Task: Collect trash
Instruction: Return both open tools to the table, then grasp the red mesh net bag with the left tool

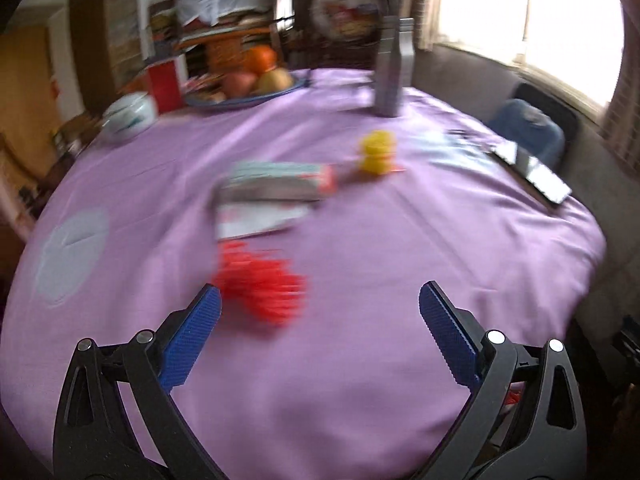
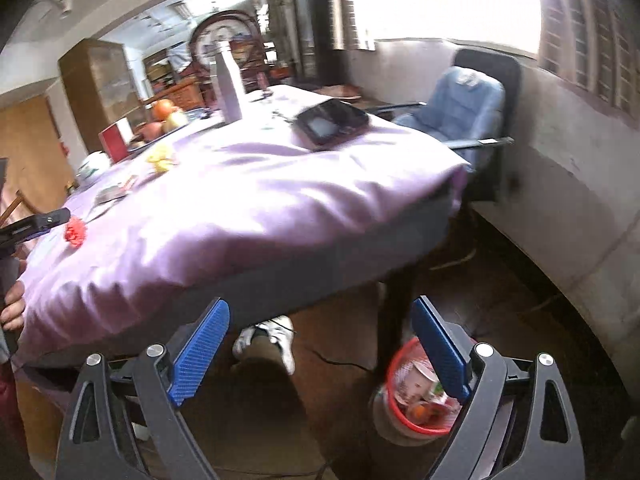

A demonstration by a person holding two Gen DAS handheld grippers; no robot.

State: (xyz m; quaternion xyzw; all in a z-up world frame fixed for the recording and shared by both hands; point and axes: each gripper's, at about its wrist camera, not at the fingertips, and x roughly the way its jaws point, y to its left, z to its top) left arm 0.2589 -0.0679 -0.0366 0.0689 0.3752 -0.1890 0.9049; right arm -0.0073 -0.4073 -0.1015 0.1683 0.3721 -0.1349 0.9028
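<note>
Red crumpled trash (image 1: 260, 290) — blurred, on purple cloth (image 1: 360, 260) | both fingers spread, empty

**Count of things on and around my table**

One red crumpled scrap (image 1: 260, 292) at twelve o'clock from my left gripper. One yellow crumpled piece (image 1: 377, 151) at one o'clock. Two flat packets (image 1: 276, 184) between them. One fruit bowl (image 1: 244, 94) at eleven o'clock. One red-rimmed bin (image 2: 416, 396) at five o'clock in my right view.
</note>
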